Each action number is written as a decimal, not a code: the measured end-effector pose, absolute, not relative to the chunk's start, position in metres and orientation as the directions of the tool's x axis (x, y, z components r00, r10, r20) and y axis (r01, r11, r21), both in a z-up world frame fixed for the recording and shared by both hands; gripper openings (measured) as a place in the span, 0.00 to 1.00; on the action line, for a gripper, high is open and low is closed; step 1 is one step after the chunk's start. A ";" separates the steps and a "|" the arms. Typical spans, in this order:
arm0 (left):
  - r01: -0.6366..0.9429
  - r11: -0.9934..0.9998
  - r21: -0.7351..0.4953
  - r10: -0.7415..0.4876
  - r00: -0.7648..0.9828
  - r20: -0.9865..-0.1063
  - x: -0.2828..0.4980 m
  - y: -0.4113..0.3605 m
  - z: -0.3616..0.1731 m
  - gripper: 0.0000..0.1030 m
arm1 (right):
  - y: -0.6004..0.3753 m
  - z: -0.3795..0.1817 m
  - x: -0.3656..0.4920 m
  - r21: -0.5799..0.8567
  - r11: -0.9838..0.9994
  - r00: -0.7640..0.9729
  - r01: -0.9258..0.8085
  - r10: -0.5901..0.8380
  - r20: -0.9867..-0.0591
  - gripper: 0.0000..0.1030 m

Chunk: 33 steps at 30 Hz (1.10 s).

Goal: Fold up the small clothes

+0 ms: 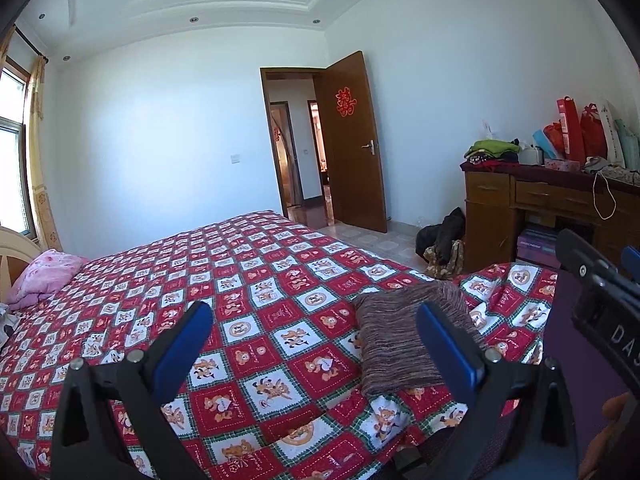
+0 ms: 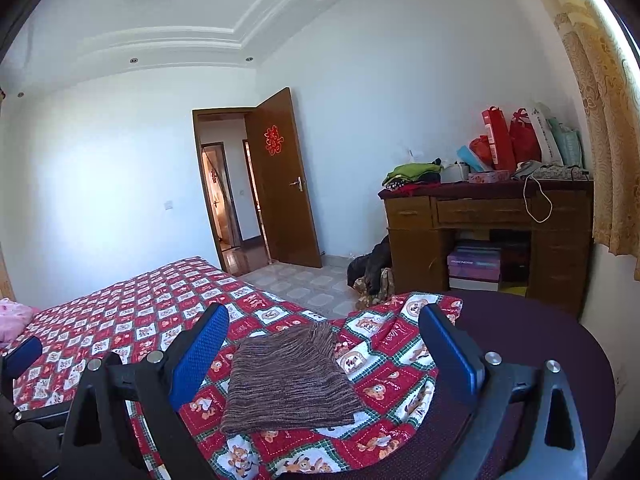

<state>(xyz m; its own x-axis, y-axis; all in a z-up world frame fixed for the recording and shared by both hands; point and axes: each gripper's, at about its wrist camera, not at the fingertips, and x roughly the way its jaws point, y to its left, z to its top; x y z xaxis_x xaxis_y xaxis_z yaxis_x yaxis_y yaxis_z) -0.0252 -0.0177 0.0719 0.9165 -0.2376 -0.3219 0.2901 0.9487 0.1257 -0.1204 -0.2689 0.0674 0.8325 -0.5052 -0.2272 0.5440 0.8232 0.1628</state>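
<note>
On the bed, seen from the left wrist, a folded brown striped knit cloth (image 1: 412, 340) lies flat on the red checked bedspread (image 1: 248, 300) with cartoon bears. The left gripper (image 1: 316, 344) hangs above the bedspread with its two blue fingers (image 1: 184, 344) spread wide and nothing between them. Its right finger covers part of the cloth in this view. The right gripper (image 1: 600, 300) shows at the right edge. A pink pillow (image 1: 44, 276) sits far off on the left. A brown door (image 1: 352, 144) stands open, and a wooden desk (image 1: 532, 200) holds bags and clothes.

From the right wrist, the same cloth (image 2: 288, 380) lies near the corner of the bedspread (image 2: 132, 320). The right gripper (image 2: 324, 356) is spread wide too, with the cloth seen between its blue fingers (image 2: 196, 356), and it is not pinching it. A dark round seat (image 2: 520, 340) is just beside the bed corner
</note>
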 end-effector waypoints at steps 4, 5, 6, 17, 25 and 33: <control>0.303 0.944 0.131 -0.249 0.914 -0.320 -0.027 -0.020 0.072 1.00 | -0.270 0.067 -0.121 0.169 0.821 0.832 0.546 -0.506 -0.230 0.94; 0.304 0.943 0.132 -0.251 0.914 -0.318 -0.028 -0.020 0.072 1.00 | -0.270 0.067 -0.121 0.169 0.821 0.832 0.546 -0.506 -0.228 0.94; 0.306 0.943 0.132 -0.253 0.915 -0.315 -0.029 -0.020 0.073 1.00 | -0.270 0.067 -0.121 0.171 0.820 0.831 0.547 -0.507 -0.227 0.94; 0.321 0.940 0.115 -0.268 0.904 -0.333 -0.026 -0.018 0.072 1.00 | -0.266 0.066 -0.121 0.163 0.823 0.833 0.544 -0.506 -0.226 0.94; 0.323 0.938 0.126 -0.268 0.906 -0.328 -0.027 -0.019 0.071 1.00 | -0.266 0.066 -0.120 0.163 0.824 0.833 0.543 -0.505 -0.227 0.94; 0.316 0.939 0.132 -0.259 0.908 -0.330 -0.028 -0.019 0.070 1.00 | -0.266 0.066 -0.119 0.163 0.824 0.833 0.543 -0.504 -0.227 0.94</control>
